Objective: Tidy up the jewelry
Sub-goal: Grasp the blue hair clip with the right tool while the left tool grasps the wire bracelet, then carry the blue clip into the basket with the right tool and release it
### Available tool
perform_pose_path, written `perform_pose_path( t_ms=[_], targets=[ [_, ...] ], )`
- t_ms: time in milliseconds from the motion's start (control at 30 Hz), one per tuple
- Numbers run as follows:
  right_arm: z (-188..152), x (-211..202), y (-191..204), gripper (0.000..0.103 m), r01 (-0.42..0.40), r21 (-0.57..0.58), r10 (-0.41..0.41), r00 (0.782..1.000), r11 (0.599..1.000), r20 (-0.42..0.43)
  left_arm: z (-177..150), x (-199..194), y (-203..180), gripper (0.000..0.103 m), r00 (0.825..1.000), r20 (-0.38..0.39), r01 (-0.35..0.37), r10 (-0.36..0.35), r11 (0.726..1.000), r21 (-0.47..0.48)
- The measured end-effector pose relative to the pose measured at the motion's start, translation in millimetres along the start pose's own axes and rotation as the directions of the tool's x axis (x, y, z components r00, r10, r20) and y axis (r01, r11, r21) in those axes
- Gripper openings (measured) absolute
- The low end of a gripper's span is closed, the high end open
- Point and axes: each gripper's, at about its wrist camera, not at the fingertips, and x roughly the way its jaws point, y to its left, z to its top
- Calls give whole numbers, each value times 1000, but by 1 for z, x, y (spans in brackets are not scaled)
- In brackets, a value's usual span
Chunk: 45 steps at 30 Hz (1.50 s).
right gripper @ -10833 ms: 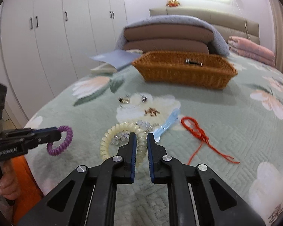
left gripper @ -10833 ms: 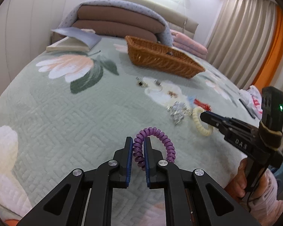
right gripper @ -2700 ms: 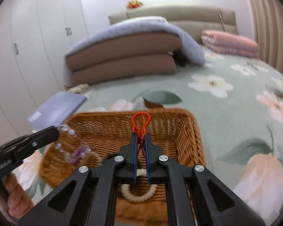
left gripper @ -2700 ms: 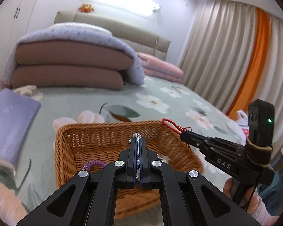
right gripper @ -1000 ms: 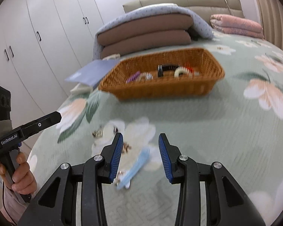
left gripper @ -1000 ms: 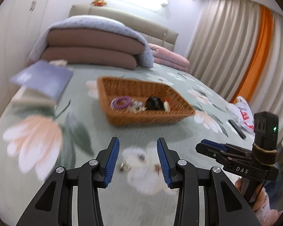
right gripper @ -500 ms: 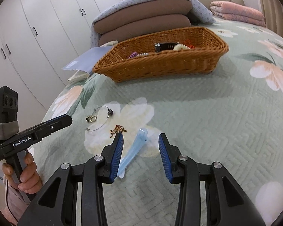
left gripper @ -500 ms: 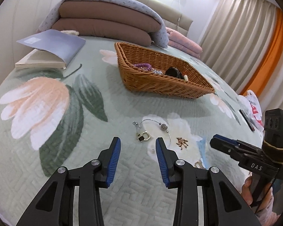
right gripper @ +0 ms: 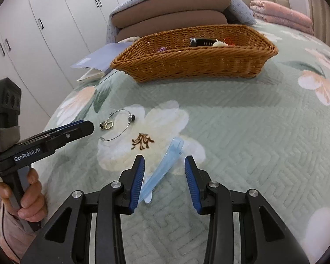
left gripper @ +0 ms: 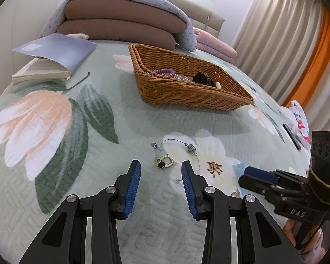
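On a floral green bed quilt (left gripper: 55, 198), the left gripper (left gripper: 161, 184) hovers with fingers spread wide and empty; a small gold charm (left gripper: 164, 161) and a thin wire bracelet (left gripper: 190, 148) lie just beyond the fingertips. The right gripper (right gripper: 165, 180) is also spread, and a pale blue hair clip (right gripper: 162, 168) lies slantwise between its fingers, nearer the left one. A wicker basket (right gripper: 193, 63) sits farther back, holding other pieces.

One wicker basket (right gripper: 193, 66), one blue hair clip (right gripper: 162, 167), one wire bracelet (left gripper: 182, 151) — one gold charm (left gripper: 164, 161), one book (left gripper: 52, 59).
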Motion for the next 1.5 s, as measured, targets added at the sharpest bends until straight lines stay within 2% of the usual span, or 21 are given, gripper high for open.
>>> perform_pose_path(
  t_ms=[133,200,333,367,433,567,733,867,1000,1167,1333,1500],
  targets=[
    [3,8,2,36,47,-9,-47,999,999,-8,-1,1,-1,40,1000,-2,-5,5,1000,3],
    [3,11,3,27,65,-19,-66,998,998,-15,-1,2,-1,40,1000,-4,-7,7,1000,7],
    [4,7,-1,19,87,-39,-87,996,995,-18,-2,4,-3,37,1000,-21,-4,5,1000,23],
    [4,5,-4,13,111,-45,-111,994,993,-15,-3,5,-4,36,1000,-23,-5,6,1000,24],
    [5,3,-12,13,156,-49,-157,988,987,-9,-2,6,-3,36,1000,-27,-4,5,1000,20],
    [8,0,-27,13,106,-2,-106,994,994,-21,3,14,0,36,998,-55,8,-7,1000,5],
    [7,6,-19,14,116,-32,-117,993,993,-24,9,27,-6,26,997,-76,-12,13,1000,11],
    [9,11,-17,14,120,-39,-121,992,992,-34,8,28,-9,25,997,-78,-28,30,999,27],
    [8,9,-14,14,117,-52,-119,993,992,-21,6,29,-11,10,996,-79,-46,49,998,39],
    [7,3,-15,13,89,-42,-89,996,995,5,3,23,-13,10,998,-63,-29,32,998,50],
    [9,-9,-12,13,49,-44,-47,997,998,57,1,3,-11,10,1000,14,18,-19,999,44],
    [11,-16,-11,13,34,-41,-30,996,999,84,1,-6,-10,10,998,44,51,-53,998,30]
  ],
)
